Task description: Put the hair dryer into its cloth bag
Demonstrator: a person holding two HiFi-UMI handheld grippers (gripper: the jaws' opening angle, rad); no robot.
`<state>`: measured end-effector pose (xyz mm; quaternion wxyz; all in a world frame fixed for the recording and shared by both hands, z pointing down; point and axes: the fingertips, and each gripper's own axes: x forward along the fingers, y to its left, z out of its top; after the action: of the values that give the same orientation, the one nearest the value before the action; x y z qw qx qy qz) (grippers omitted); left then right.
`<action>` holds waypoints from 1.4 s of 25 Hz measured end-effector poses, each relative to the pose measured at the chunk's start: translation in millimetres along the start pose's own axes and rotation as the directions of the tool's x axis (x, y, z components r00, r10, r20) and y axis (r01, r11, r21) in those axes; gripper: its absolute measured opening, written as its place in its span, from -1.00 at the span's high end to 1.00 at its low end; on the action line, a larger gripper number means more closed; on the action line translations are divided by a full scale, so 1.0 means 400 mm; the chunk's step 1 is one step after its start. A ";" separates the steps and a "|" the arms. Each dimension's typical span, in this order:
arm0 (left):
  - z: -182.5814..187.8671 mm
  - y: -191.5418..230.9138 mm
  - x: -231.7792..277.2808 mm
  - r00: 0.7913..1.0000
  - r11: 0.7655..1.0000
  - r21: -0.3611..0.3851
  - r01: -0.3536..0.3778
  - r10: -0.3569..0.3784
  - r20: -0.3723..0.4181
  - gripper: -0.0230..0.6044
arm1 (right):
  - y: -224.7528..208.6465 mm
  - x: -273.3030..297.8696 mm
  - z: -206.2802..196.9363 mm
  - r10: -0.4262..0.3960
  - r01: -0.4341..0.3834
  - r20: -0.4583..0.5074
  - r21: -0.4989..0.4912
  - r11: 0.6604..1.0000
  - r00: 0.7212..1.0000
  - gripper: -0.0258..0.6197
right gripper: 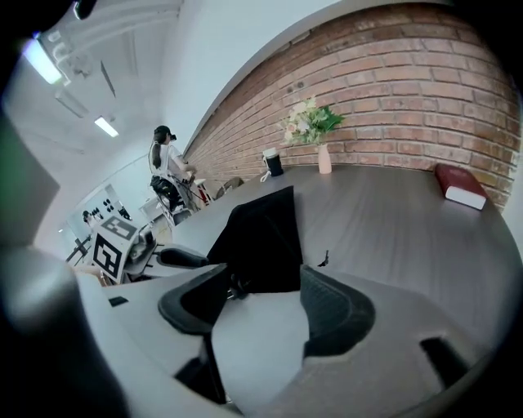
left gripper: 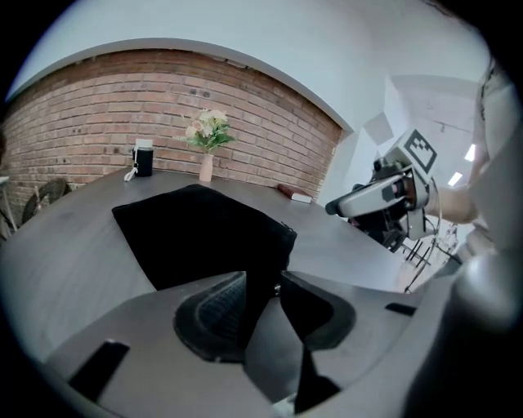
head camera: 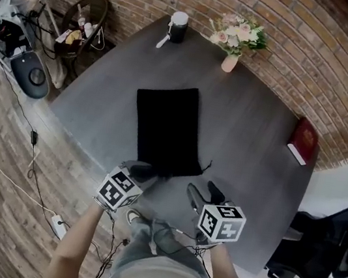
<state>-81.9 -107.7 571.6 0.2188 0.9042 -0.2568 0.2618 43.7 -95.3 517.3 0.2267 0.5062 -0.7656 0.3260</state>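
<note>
Where your left gripper [left gripper: 263, 286] sits, its jaws stand apart, with the near edge of the black cloth bag [head camera: 166, 127] between them, unpinched. Right gripper [right gripper: 263, 286]: jaws wide apart, empty, just short of the bag. Bag: flat on the grey tabletop [head camera: 245, 147]; vase [head camera: 229, 63] and book [head camera: 303, 141] beyond.

A black cloth bag [head camera: 167, 129] on a dark grey table [head camera: 250, 154]. At its three o'clock, a red book [head camera: 304, 139]. At one o'clock, a pink vase [head camera: 229, 63] with pale pink and white flowers [head camera: 238, 30]. The wall [head camera: 307, 52] is red-brown brick. The left gripper [head camera: 144, 172] and right gripper [head camera: 205, 195] carry cubes with black-and-white square markers.
</note>
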 end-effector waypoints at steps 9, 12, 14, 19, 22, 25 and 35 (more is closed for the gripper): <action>0.157 -0.007 -0.160 0.955 0.991 -0.117 -0.068 0.099 0.279 0.45 | -0.074 -0.064 0.162 -0.025 0.016 0.202 0.045 0.999 0.979 0.17; 0.300 0.024 -0.264 0.862 0.972 -0.151 -0.181 0.231 0.452 0.45 | -0.102 -0.098 0.249 -0.046 0.033 0.296 0.049 0.998 0.954 0.20; 0.388 0.057 -0.336 0.777 0.941 -0.192 -0.277 0.337 0.531 0.45 | -0.116 -0.125 0.314 -0.067 0.055 0.355 0.042 0.998 0.932 0.20; 0.511 0.132 -0.497 0.548 0.797 -0.381 -0.468 0.600 0.583 0.62 | -0.134 -0.235 0.481 -0.121 0.124 0.553 0.031 0.992 0.824 0.34; 0.528 0.153 -0.542 0.462 0.719 -0.439 -0.539 0.688 0.559 0.75 | -0.137 -0.312 0.547 -0.157 0.203 0.666 0.008 0.979 0.729 0.51; 0.527 0.147 -0.551 0.425 0.697 -0.444 -0.563 0.705 0.568 0.84 | -0.141 -0.367 0.567 -0.172 0.239 0.728 0.011 0.971 0.663 0.62; 0.477 0.149 -0.530 0.445 0.677 -0.469 -0.567 0.731 0.518 0.89 | -0.225 -0.417 0.519 -0.295 0.291 0.724 0.135 0.947 0.624 0.92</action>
<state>-202.6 -180.8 316.7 0.0943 0.7318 -0.6731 -0.0495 187.4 -166.7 286.3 -0.0517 0.7122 -0.6979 0.0552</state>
